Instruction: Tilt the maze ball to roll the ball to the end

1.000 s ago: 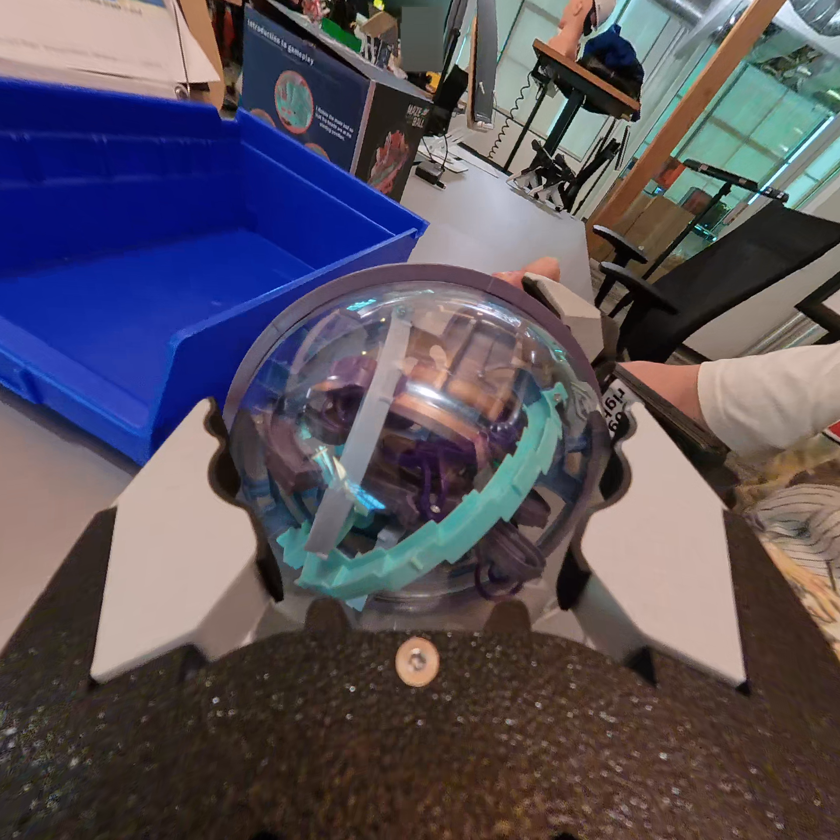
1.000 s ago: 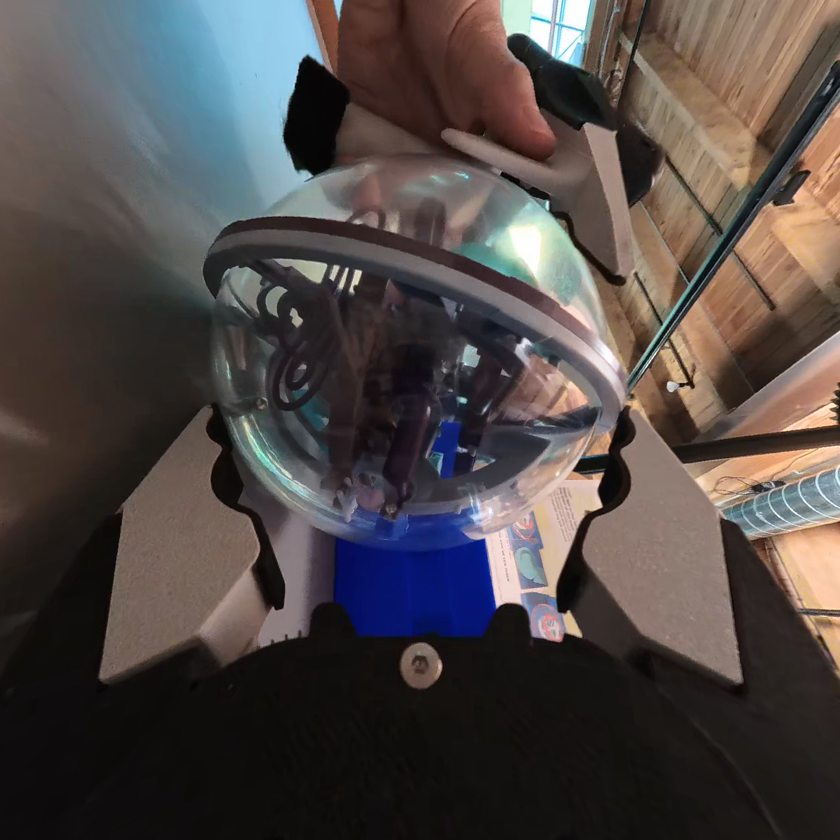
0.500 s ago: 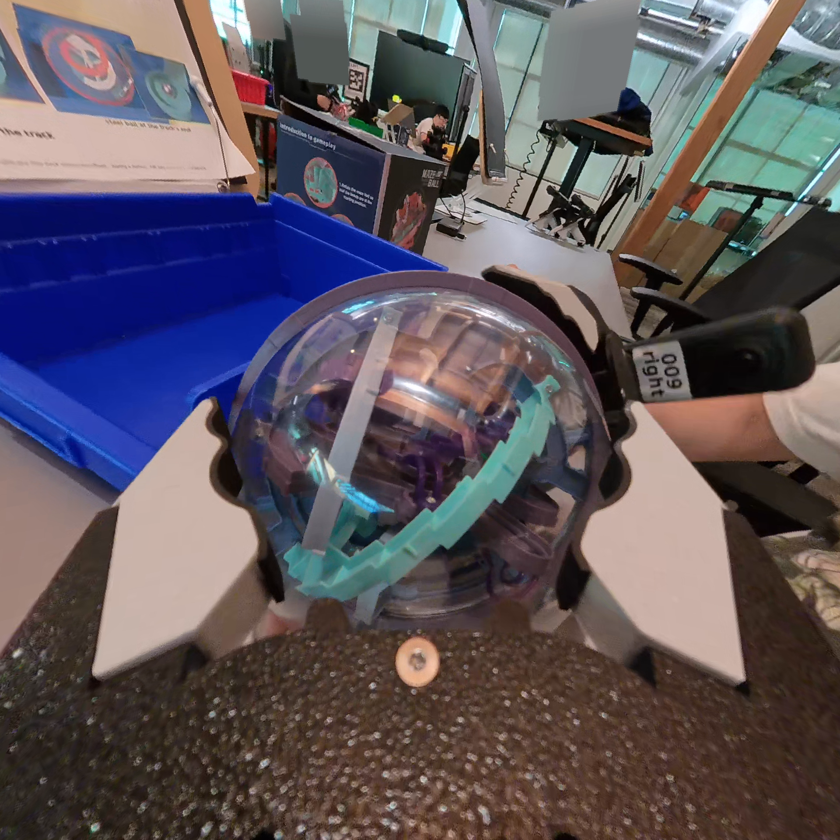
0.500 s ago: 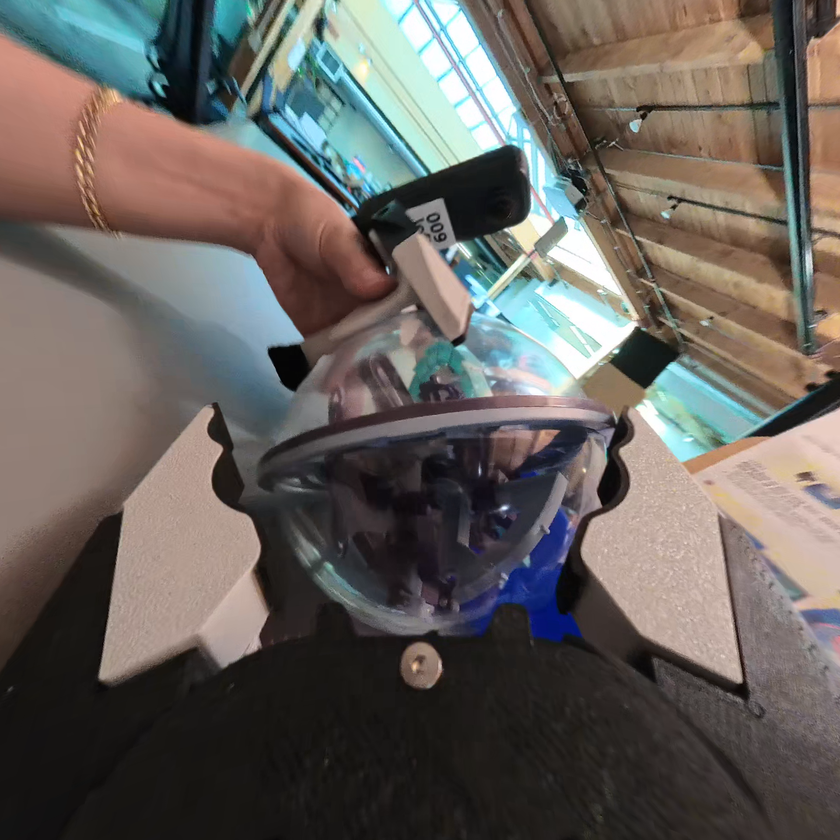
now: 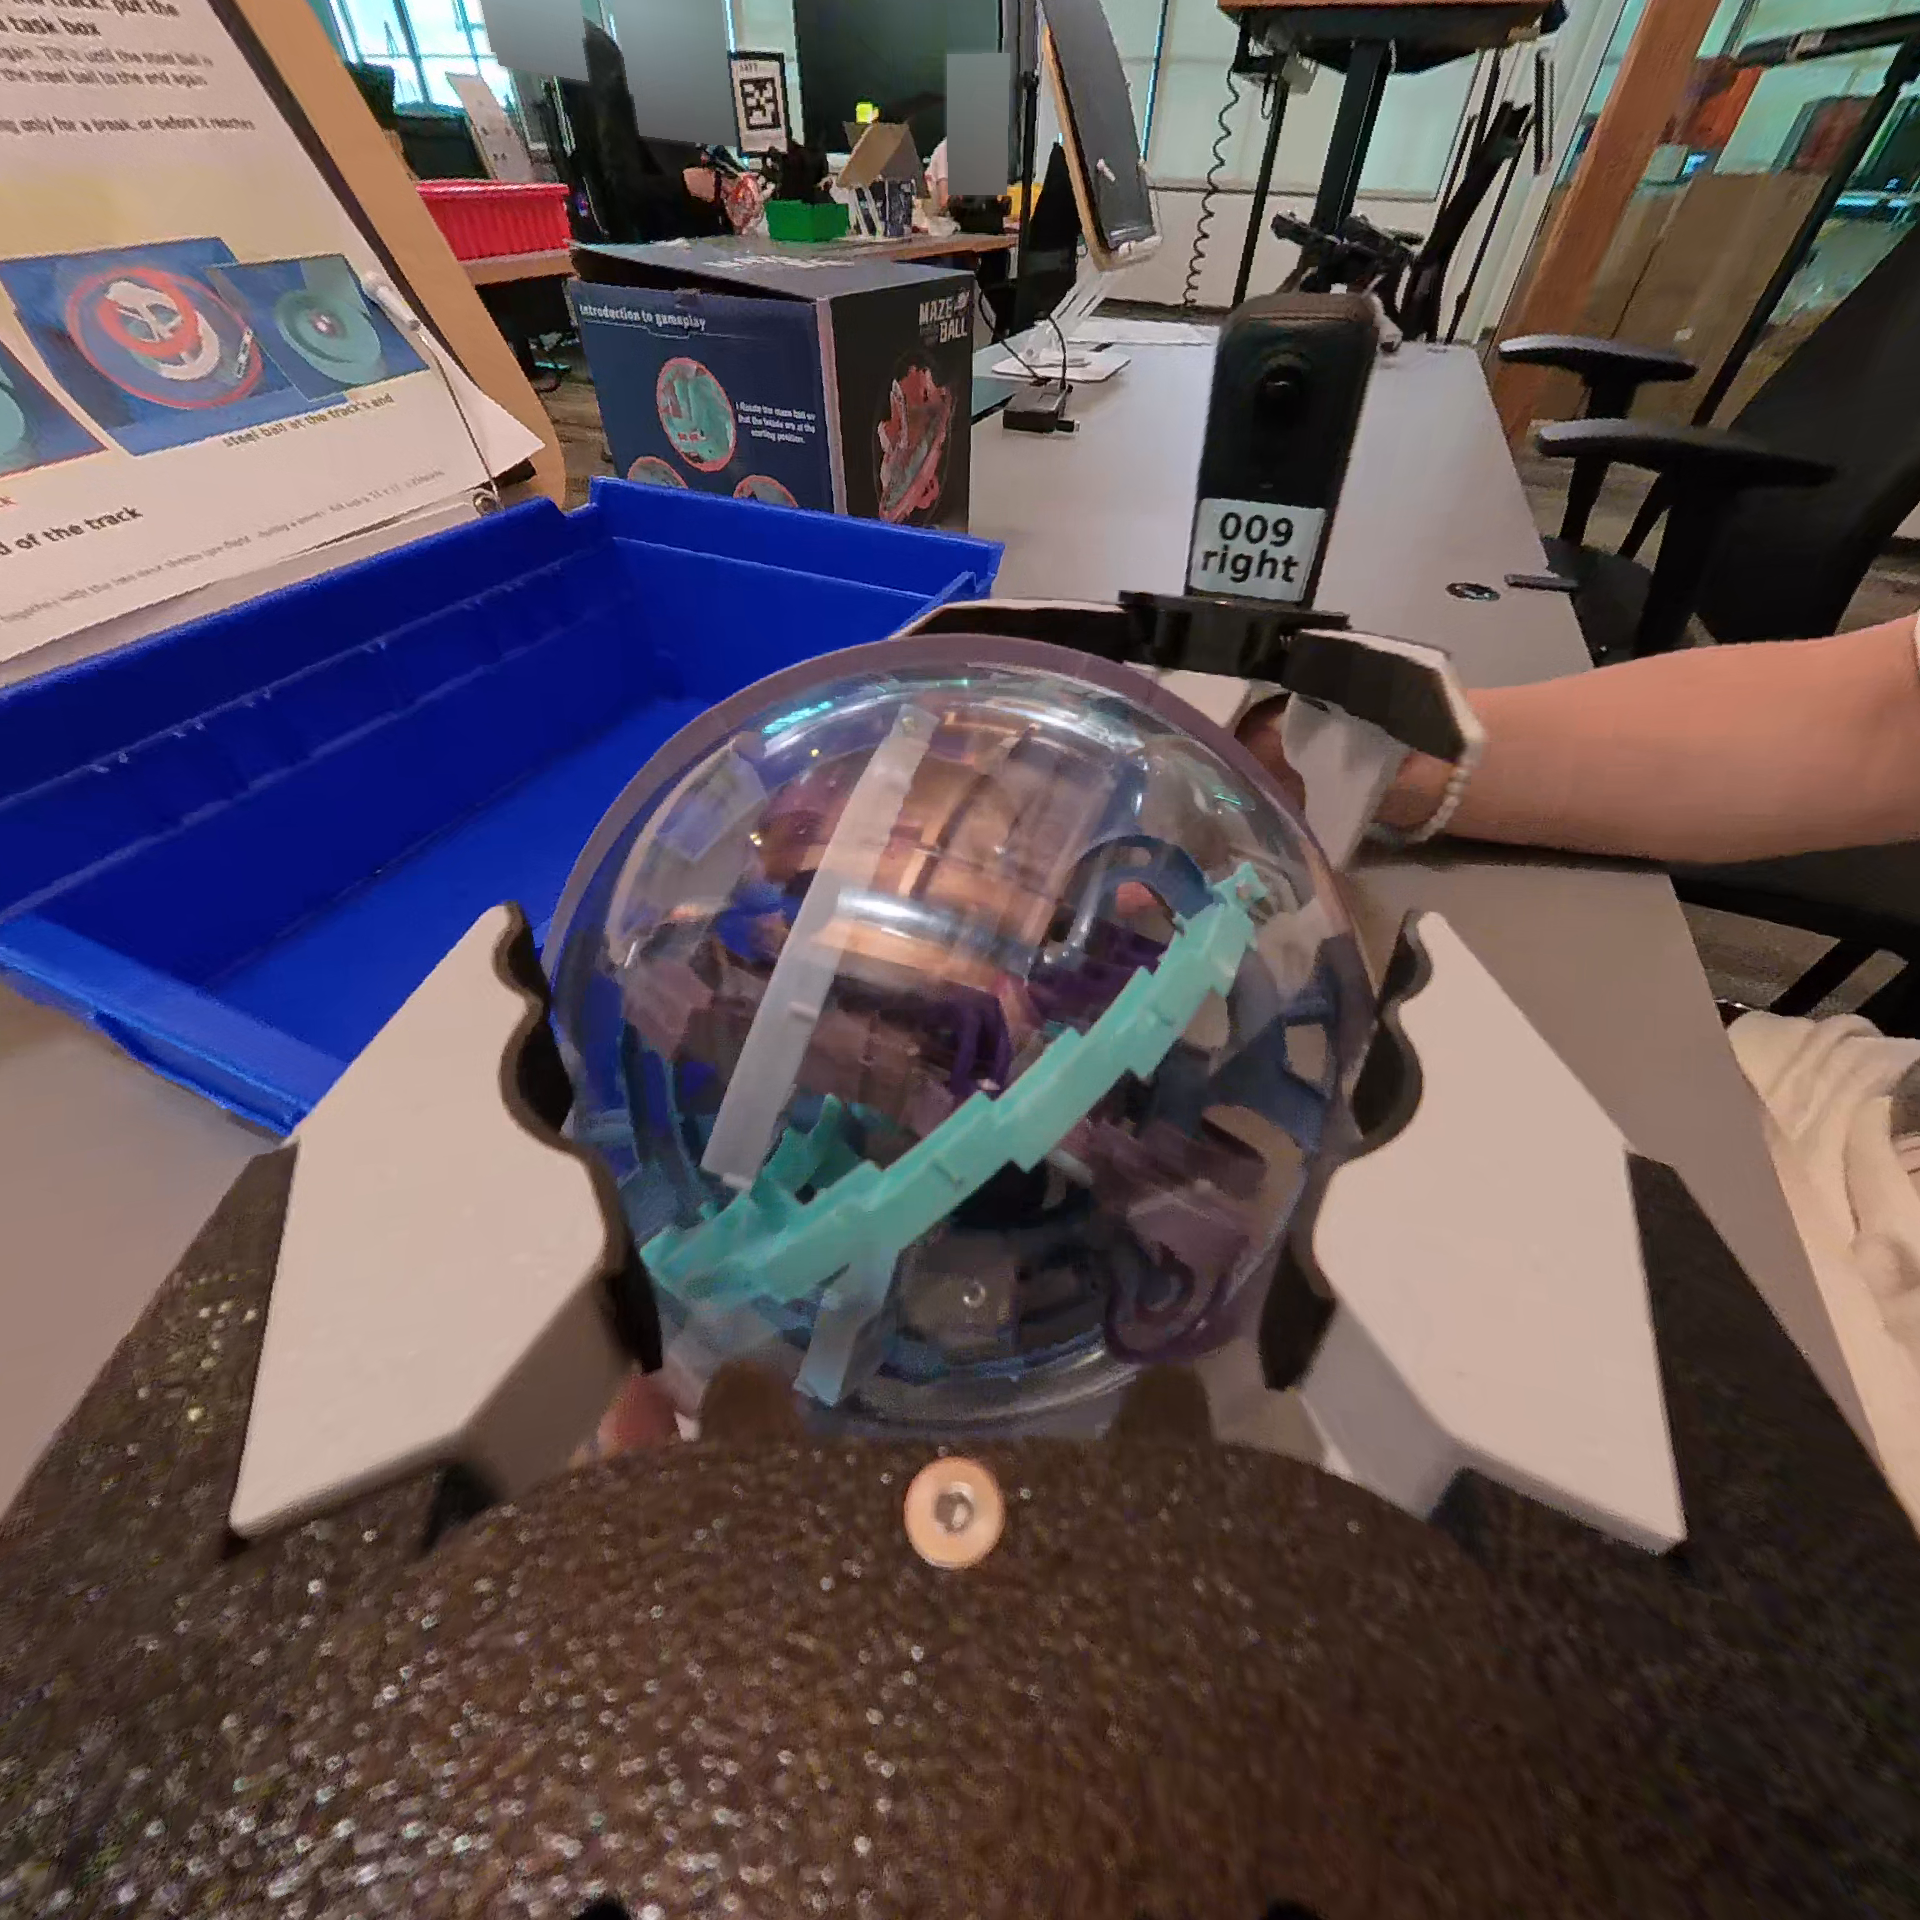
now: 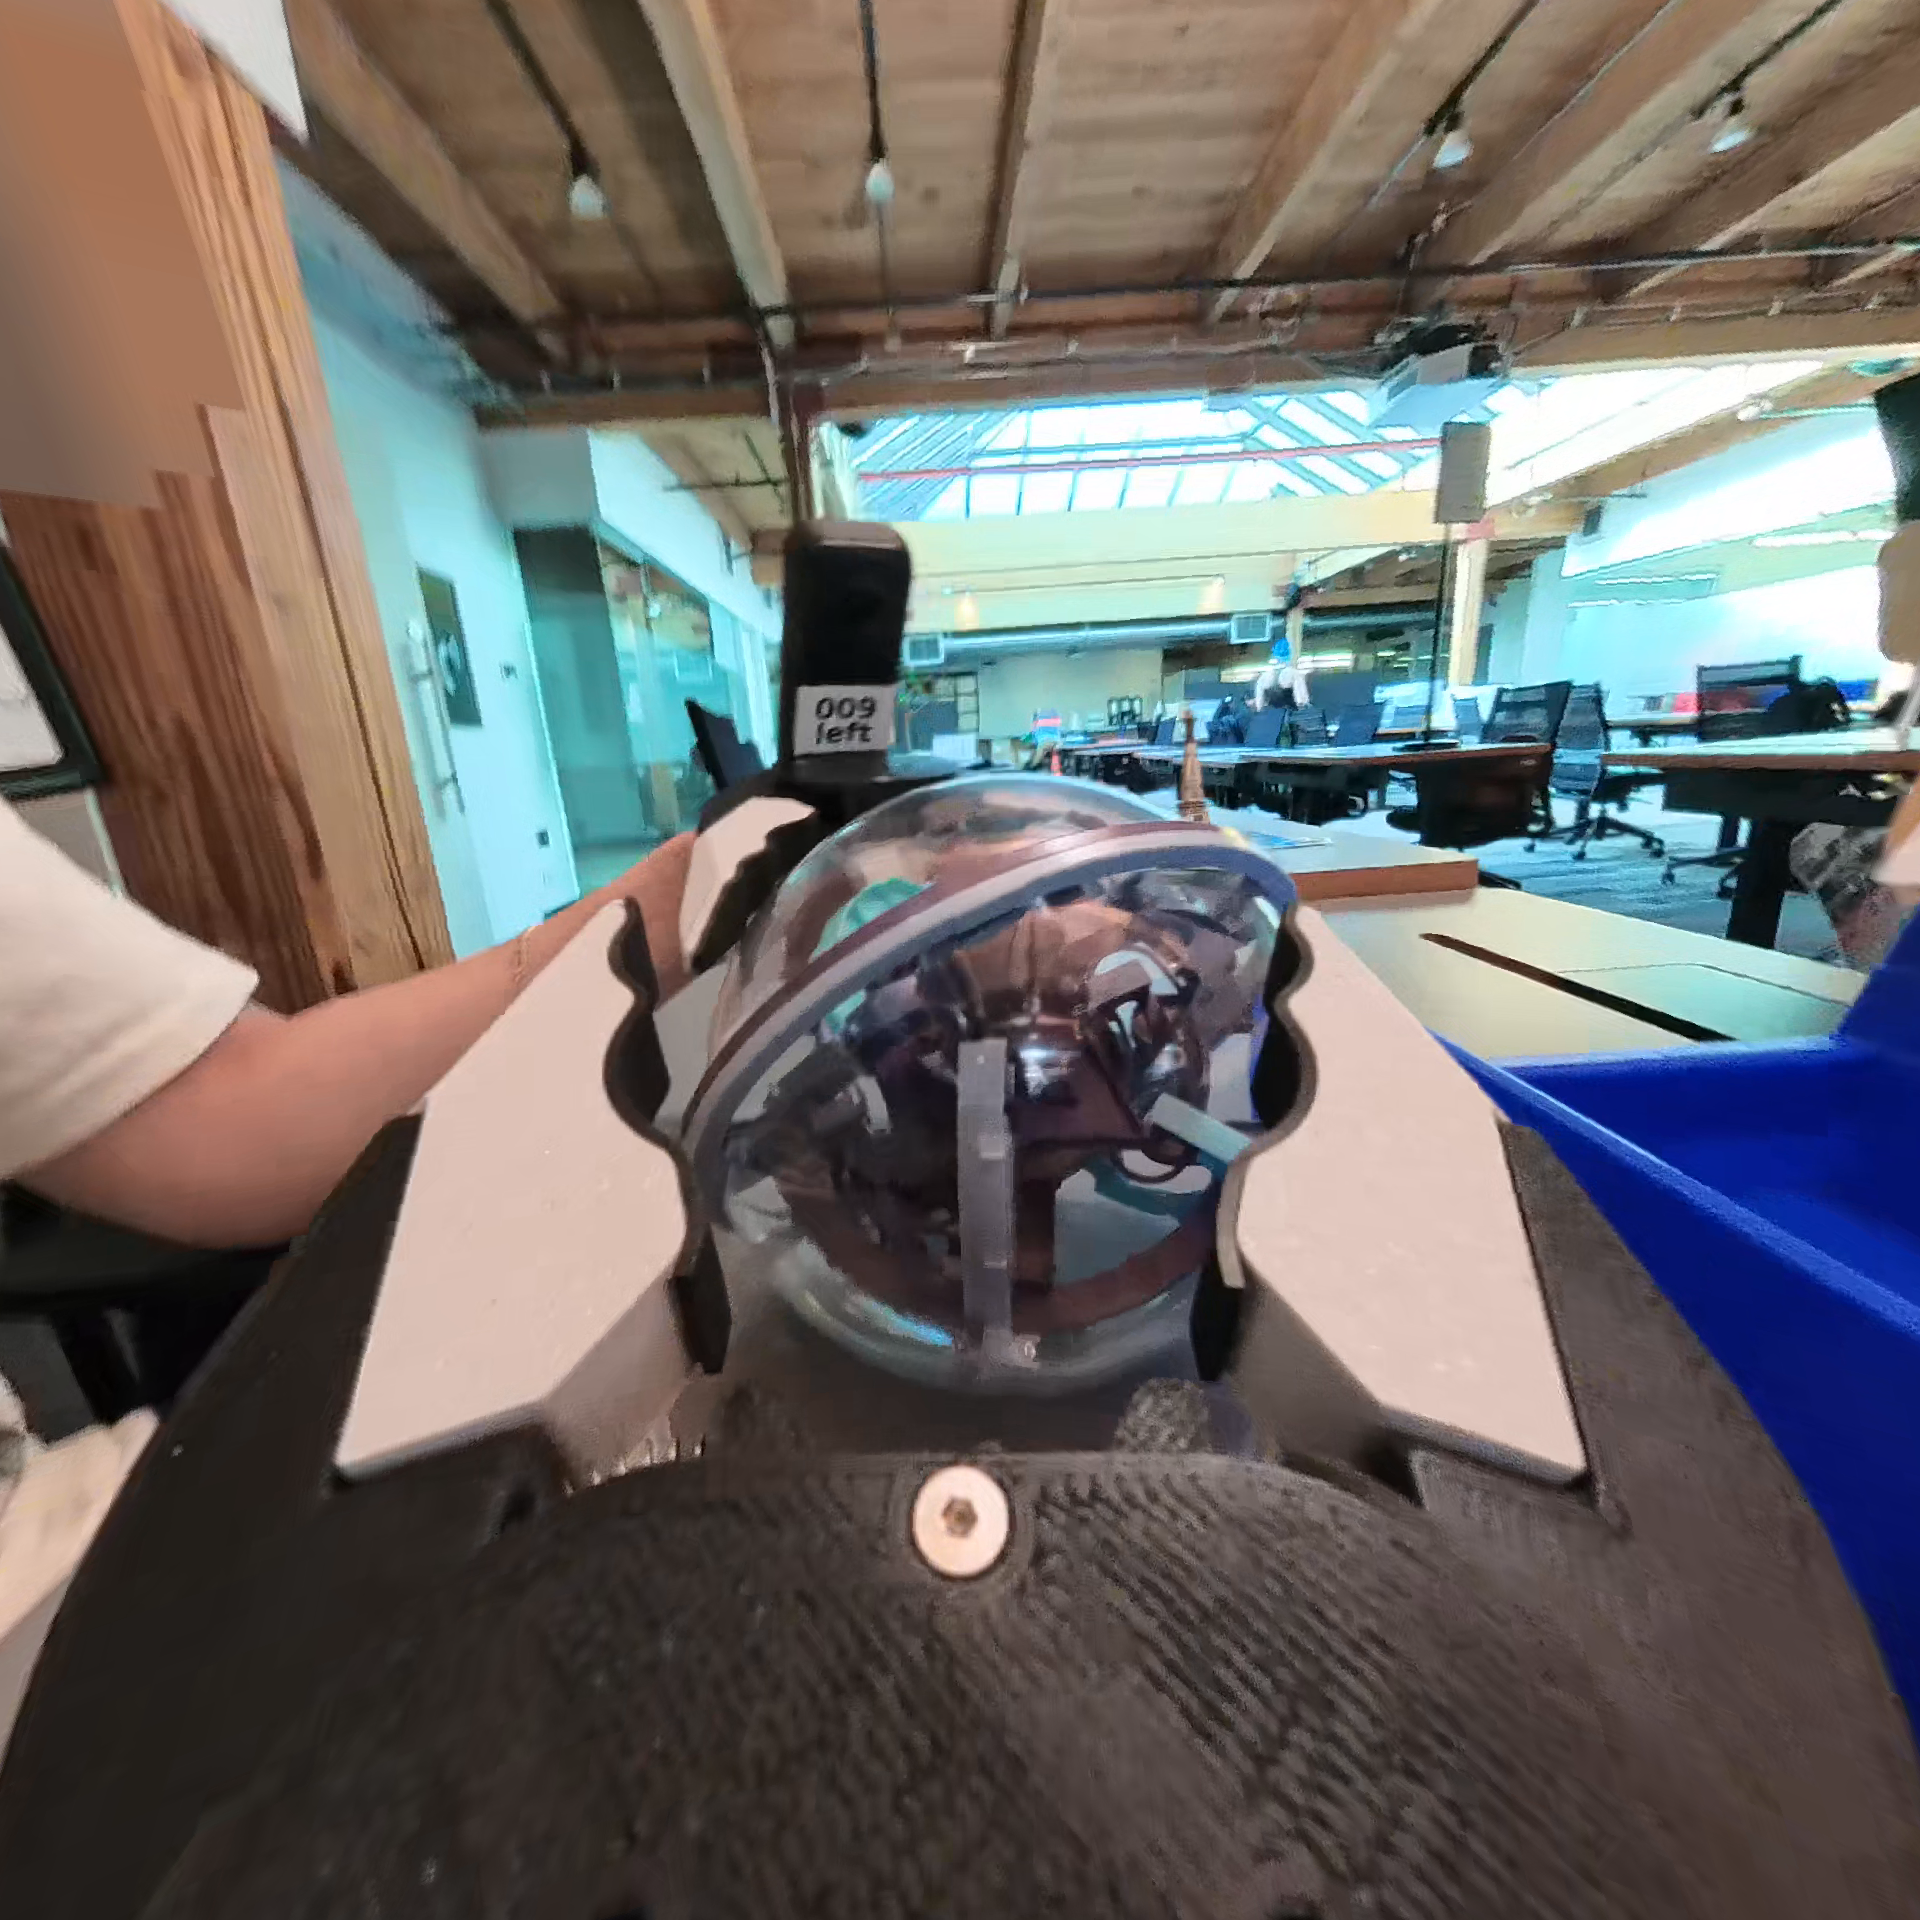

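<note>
The maze ball (image 5: 956, 1039) is a clear sphere with a purple equator ring and a teal toothed track (image 5: 987, 1132) inside. It is held above the grey table (image 5: 1122, 488). My left gripper (image 5: 961, 925) is shut on it, with both pads pressed on its sides. My right gripper (image 6: 961, 914) is shut on the opposite side of the ball (image 6: 987, 1091), with the ring running slantwise between its pads. The right gripper also shows behind the ball in the left wrist view (image 5: 1262, 623). The left gripper also shows behind it in the right wrist view (image 6: 831, 665). I cannot make out the small ball inside.
A blue bin (image 5: 312, 779) stands just left of the ball and shows at the right in the right wrist view (image 6: 1714, 1143). Behind it are a printed sheet on cardboard (image 5: 208, 312) and a dark box (image 5: 769, 395). Office chairs (image 5: 1662, 468) stand right of the table. A person's arm (image 5: 1683, 727) is at the right.
The ball has been turned and brought level. The right wrist view swung from the ceiling to the room. The right gripper now stands upright behind the ball and its jaws have closed in on it.
</note>
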Available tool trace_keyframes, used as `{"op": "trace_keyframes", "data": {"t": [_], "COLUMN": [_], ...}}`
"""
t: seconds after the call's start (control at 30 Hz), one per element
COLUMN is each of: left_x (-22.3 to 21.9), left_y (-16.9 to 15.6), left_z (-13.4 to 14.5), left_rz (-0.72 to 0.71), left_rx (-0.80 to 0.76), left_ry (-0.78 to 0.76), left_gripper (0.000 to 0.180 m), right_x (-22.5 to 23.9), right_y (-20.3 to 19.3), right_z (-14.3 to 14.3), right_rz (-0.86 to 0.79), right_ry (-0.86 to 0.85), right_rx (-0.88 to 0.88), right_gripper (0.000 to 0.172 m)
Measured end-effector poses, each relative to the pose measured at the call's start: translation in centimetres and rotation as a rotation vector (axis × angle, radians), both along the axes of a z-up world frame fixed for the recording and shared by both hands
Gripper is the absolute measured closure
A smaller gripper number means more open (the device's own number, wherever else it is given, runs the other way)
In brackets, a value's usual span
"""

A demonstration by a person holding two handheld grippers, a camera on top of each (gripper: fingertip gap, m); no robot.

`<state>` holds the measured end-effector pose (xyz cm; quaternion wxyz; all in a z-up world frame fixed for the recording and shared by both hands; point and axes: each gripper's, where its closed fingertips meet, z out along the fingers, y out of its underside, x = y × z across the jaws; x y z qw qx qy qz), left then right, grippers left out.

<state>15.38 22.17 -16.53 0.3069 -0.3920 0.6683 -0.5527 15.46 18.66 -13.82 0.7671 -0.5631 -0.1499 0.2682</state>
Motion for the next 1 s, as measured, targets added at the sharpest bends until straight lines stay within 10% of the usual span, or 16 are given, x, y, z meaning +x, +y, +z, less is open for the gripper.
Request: {"op": "trace_keyframes", "data": {"t": [0.63,1.0], "left_x": [0.1,0.0], "left_y": [-0.9,0.2], "left_z": [0.2,0.7], "left_rz": [0.001,0.048], "left_rx": [0.071,-0.299], "left_ry": [0.009,0.174], "left_gripper": [0.037,0.029], "right_x": [0.6,0.0], "right_y": [0.5,-0.4], "right_z": [0.3,0.7], "right_rz": [-0.03,0.037], "right_ry": [0.069,0.086], "right_rx": [0.001,0.043], "right_gripper": [0.072,0.083]}}
